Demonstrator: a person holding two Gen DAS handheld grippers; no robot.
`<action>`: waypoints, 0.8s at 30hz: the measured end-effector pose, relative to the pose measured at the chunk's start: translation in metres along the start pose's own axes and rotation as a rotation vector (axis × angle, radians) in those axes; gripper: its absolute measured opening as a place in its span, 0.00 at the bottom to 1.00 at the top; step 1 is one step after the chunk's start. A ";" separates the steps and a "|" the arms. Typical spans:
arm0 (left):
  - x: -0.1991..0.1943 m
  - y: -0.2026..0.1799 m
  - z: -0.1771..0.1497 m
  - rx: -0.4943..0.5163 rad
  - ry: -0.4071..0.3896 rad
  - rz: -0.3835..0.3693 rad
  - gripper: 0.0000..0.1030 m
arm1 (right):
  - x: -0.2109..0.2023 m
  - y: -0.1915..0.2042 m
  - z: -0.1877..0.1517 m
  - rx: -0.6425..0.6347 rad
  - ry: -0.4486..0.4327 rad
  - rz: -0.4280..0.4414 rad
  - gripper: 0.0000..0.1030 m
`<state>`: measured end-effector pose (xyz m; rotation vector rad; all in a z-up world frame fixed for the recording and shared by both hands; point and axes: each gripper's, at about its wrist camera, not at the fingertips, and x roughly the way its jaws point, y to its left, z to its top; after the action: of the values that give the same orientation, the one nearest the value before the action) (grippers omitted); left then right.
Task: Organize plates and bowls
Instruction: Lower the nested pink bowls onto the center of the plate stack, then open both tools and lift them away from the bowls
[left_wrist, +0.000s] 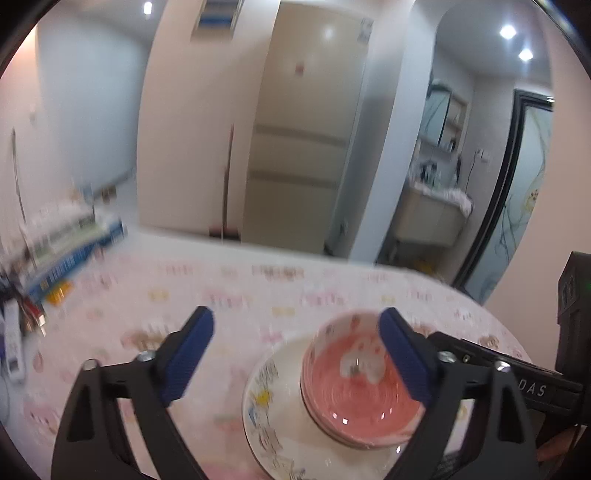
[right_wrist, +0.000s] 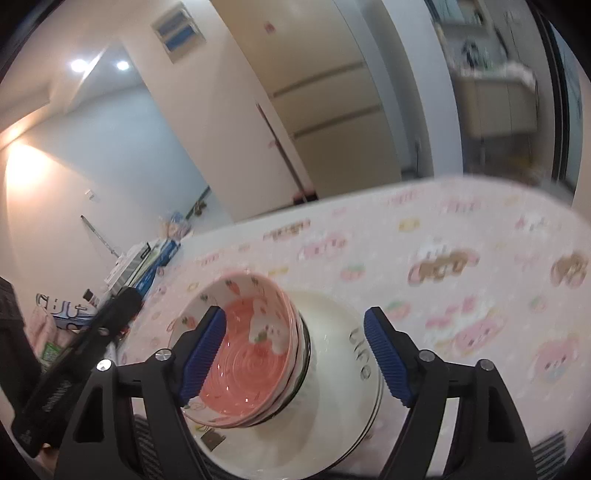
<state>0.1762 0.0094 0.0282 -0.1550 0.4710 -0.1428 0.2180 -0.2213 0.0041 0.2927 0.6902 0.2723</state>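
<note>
Right wrist view shows your right hand-held gripper (right_wrist: 295, 354) spread wide, empty, around the pink bowl (right_wrist: 251, 365): glazed, slippery, breakable, so pinch its rim.

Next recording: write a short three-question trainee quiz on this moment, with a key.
1. True or false: the pink-lined ceramic bowl sits on the white round plates.
2. What covers the table? A) pink patterned tablecloth B) bare wood C) green mat
3. Fill in: both the left gripper and the right gripper have their blue-padded jaws ____.

Key: 1 true; 2 A; 3 open, gripping nothing.
</note>
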 end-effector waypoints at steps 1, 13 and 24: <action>-0.008 -0.001 0.002 0.016 -0.064 0.009 1.00 | -0.006 0.002 -0.001 -0.023 -0.041 -0.010 0.84; -0.075 0.006 0.002 0.098 -0.409 -0.001 1.00 | -0.105 0.010 -0.021 -0.185 -0.580 -0.122 1.00; -0.096 0.006 -0.037 0.145 -0.414 0.001 1.00 | -0.131 0.017 -0.070 -0.268 -0.609 -0.160 1.00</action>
<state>0.0753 0.0276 0.0364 -0.0393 0.0480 -0.1386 0.0725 -0.2379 0.0355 0.0531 0.0700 0.1087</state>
